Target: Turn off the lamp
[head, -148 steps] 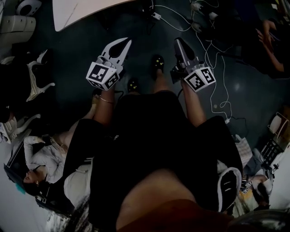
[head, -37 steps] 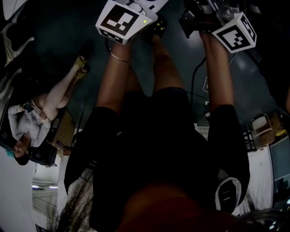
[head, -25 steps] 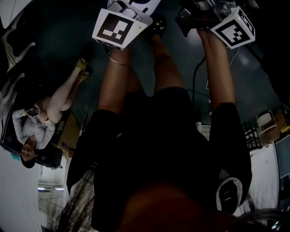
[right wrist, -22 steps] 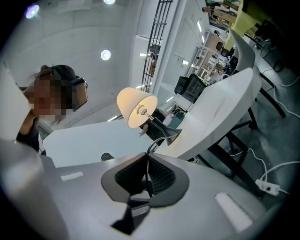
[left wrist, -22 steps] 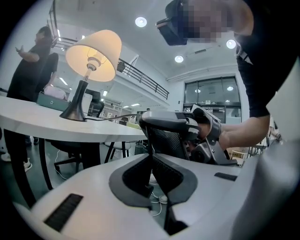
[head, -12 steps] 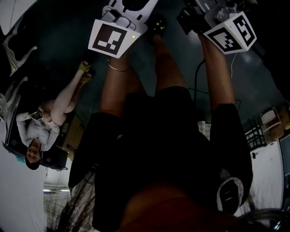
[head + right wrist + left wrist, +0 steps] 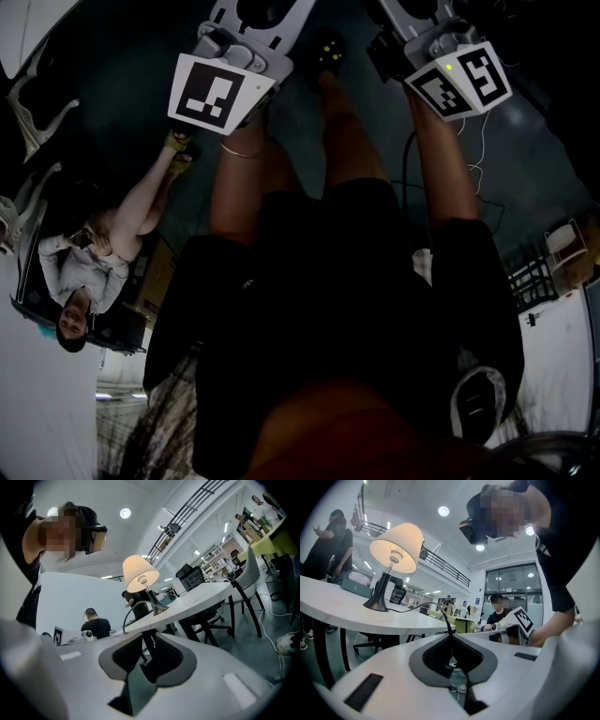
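Head view: left gripper [image 7: 253, 19], right gripper [image 7: 422, 19], top edge.
Left gripper view: fingers [image 7: 384, 667] pinch cord [image 7: 439, 603]; lamp [image 7: 396, 545] lit, upper left, on bench [image 7: 347, 616].
Right gripper view: fingers [image 7: 211, 667] just opening, cord between.
Risk: a tugged cord could topple the lamp.

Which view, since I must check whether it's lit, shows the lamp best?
The left gripper view: the lamp is large and near, shade glowing, base on the white table, cord trailing toward the camera. The right gripper view shows it smaller, farther off. The head view misses it.
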{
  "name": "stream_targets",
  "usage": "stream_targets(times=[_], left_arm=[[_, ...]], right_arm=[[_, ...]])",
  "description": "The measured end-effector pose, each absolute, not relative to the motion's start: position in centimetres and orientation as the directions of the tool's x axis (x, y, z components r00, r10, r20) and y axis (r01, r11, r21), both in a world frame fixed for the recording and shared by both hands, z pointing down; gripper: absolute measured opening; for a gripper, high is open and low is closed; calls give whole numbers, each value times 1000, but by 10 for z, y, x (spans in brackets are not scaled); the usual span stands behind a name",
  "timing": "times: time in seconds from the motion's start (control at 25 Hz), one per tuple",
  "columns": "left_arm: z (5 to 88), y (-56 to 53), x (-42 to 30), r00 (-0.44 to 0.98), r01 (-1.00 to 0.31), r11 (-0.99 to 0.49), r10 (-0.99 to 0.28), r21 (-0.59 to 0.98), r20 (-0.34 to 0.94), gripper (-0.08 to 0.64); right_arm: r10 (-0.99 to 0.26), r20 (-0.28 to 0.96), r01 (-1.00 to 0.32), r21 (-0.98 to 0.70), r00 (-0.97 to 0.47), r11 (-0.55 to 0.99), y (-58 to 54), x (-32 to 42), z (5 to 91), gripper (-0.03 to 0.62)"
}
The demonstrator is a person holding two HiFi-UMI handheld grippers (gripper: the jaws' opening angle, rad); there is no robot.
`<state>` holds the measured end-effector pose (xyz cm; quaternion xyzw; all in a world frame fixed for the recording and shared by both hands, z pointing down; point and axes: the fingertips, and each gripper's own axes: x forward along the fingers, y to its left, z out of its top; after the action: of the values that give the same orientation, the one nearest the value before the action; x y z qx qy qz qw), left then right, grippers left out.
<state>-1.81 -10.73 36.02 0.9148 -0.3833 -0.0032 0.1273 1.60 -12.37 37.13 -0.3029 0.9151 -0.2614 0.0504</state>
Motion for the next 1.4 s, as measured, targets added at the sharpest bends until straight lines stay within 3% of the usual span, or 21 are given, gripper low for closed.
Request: stream_targets(times=[0.24,0.52,1.0,1.4], left_arm=[[351,-106,-20,703,-701,-668,-706,251,85,23],[343,-106,-15,713,-686,-680,-699,259,57,23],[337,-104,-7,730,-664,-694,-682,280,39,23],[338,-100,-8,738,-657,-704,-673,270,40,23]], right_arm=[[-572,115,-543,-508,-812,669,-107,11,388,107],[-554,140,-541,-502,-821,675,-98,4,397,124],[-564,141,-536,-557,-814,634,-103,-3,403,123],[-567,116,-516,-590,-816,621,-103,-2,404,87]])
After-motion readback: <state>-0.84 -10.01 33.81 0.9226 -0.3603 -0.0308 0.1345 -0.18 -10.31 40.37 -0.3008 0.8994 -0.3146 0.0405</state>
